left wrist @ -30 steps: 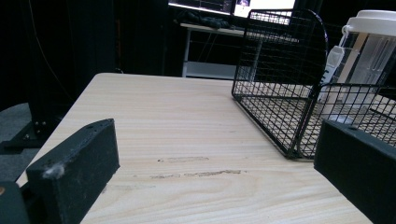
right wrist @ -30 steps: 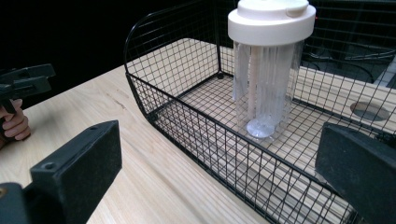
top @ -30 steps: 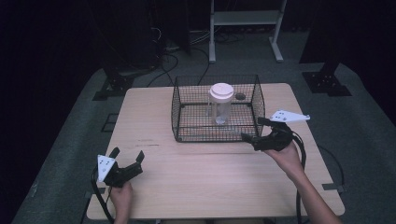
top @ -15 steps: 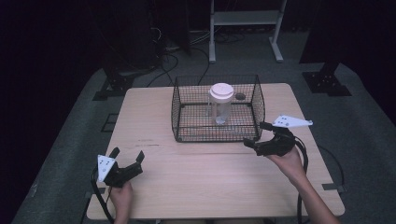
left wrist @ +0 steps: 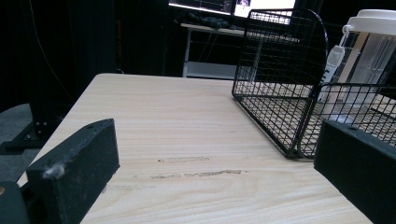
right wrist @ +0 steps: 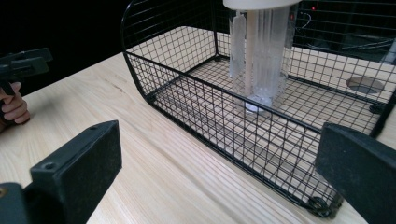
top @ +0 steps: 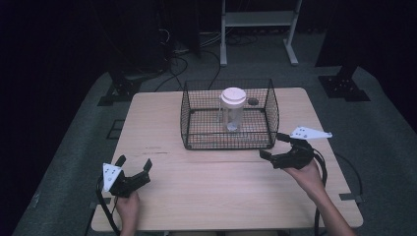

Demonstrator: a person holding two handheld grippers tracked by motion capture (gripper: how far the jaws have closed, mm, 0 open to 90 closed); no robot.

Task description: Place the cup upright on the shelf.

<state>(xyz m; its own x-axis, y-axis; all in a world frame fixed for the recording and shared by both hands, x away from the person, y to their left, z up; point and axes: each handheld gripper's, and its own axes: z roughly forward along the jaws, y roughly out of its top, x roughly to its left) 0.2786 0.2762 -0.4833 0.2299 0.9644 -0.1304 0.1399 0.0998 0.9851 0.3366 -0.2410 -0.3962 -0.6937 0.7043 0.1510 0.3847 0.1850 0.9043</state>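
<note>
The jaws of the right gripper (top: 273, 146) are spread wide and empty, and over the last second it has been drawn back and down from the near right corner of the wire basket (top: 227, 142), while the left gripper (top: 133, 166), equally wide and empty, has been kept at the near left edge. This is judged a withdrawal: the lidded clear bottle (top: 232, 110) is left upright inside the basket. A pale wooden table (top: 211, 189) is seen under everything, surrounded by grey floor, cables, and a dark room.

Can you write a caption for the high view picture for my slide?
Two open grippers, left gripper and right gripper, wait near a wire basket holding a clear bottle.
</note>
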